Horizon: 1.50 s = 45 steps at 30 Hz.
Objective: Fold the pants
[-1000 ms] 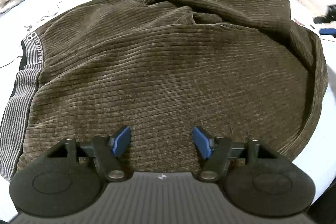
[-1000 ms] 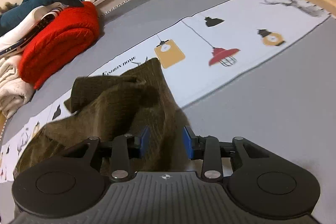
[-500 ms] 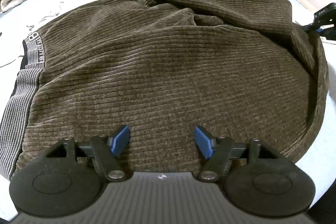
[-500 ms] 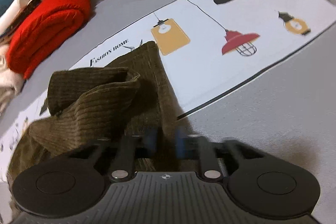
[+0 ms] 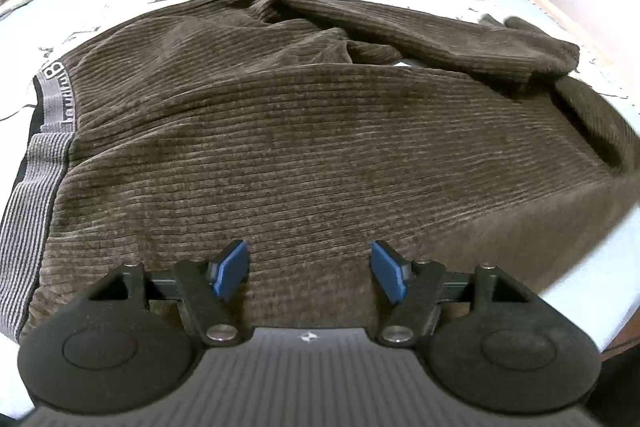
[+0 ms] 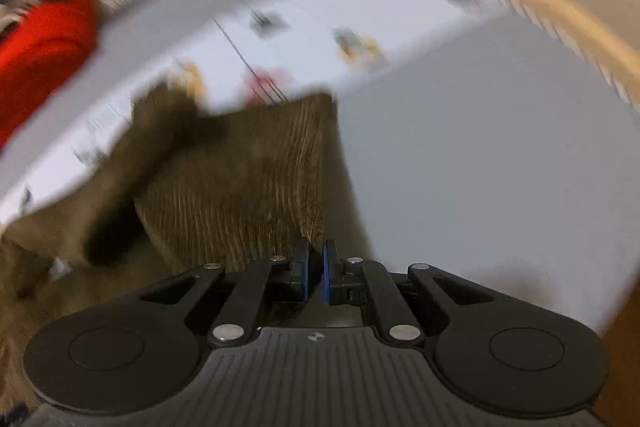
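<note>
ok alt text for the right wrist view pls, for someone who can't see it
The right tool is shut on a leg end of the brown corduroy pants, lifting it above a grey bed sheet with a white printed strip. The picture is motion-blurred; a red folded blanket sits far left.

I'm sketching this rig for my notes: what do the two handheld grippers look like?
The left gripper and right gripper look identical: matte black plastic bodies with two round side discs, a ribbed grey centre panel bearing a small white emblem, black linkage arms with silver pivot pins, and blue pads on the fingertips. No cables, sleeves or hands show.
</note>
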Available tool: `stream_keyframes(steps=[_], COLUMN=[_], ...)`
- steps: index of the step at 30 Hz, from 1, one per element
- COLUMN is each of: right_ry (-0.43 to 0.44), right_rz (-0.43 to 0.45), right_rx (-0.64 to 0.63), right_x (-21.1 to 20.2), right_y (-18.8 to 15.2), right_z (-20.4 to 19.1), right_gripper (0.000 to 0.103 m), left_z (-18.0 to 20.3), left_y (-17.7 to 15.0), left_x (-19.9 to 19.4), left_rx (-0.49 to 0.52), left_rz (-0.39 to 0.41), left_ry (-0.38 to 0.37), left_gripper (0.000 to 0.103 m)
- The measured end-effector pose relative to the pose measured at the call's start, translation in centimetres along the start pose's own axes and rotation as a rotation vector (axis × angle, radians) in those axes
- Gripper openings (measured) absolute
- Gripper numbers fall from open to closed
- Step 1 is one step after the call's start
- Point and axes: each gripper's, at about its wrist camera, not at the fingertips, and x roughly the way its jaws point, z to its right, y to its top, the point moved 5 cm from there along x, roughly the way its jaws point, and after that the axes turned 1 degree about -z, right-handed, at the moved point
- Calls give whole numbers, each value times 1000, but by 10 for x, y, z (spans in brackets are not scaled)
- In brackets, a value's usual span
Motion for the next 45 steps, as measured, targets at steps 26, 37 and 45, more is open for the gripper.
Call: stream_keyframes(steps=[26,37,45], right_ry=[179,124,-247], right_rz=[29,245,159], right_rx=[282,318,465], right_x=[97,53,23], right_y=[54,73,28], right_z=[33,56,130], right_gripper=[49,7,7], left_z=[9,9,9], left_y=[-8,-9,-10], left_x=[16,14,13], left_rx=[73,64,59], left_rz=[10,18,17], left_ry=[47,63,47], left_gripper=[80,80,80])
